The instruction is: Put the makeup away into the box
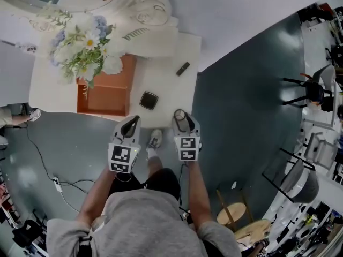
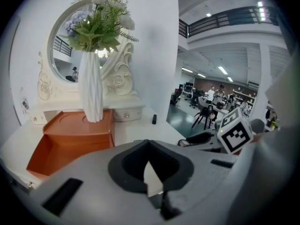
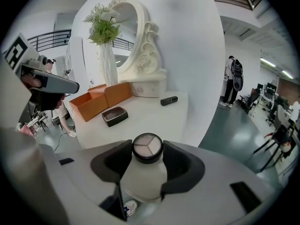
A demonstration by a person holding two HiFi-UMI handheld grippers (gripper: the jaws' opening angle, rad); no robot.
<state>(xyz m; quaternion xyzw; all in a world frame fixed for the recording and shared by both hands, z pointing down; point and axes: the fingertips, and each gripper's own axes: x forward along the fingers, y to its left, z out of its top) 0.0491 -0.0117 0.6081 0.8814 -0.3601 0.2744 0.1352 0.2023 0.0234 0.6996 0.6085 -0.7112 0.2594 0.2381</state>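
Note:
A round compact (image 3: 147, 147) with three powder shades sits at the front edge of the white vanity table (image 1: 166, 87). My right gripper (image 1: 183, 120) is shut on it, one pad against each side. Farther back lie a black square compact (image 1: 148, 100) and a black lipstick (image 1: 183, 68). The open orange box (image 1: 102, 92) stands at the table's left, under the flowers. My left gripper (image 1: 132, 123) hovers just off the table's front edge near the box corner, shut and holding nothing.
A white vase of flowers (image 1: 86, 44) stands on the orange box's closed part, with an ornate mirror (image 1: 136, 1) behind it. A wooden stool (image 1: 231, 213) stands to my right on the dark floor. A cable (image 1: 53, 181) trails on the floor at left.

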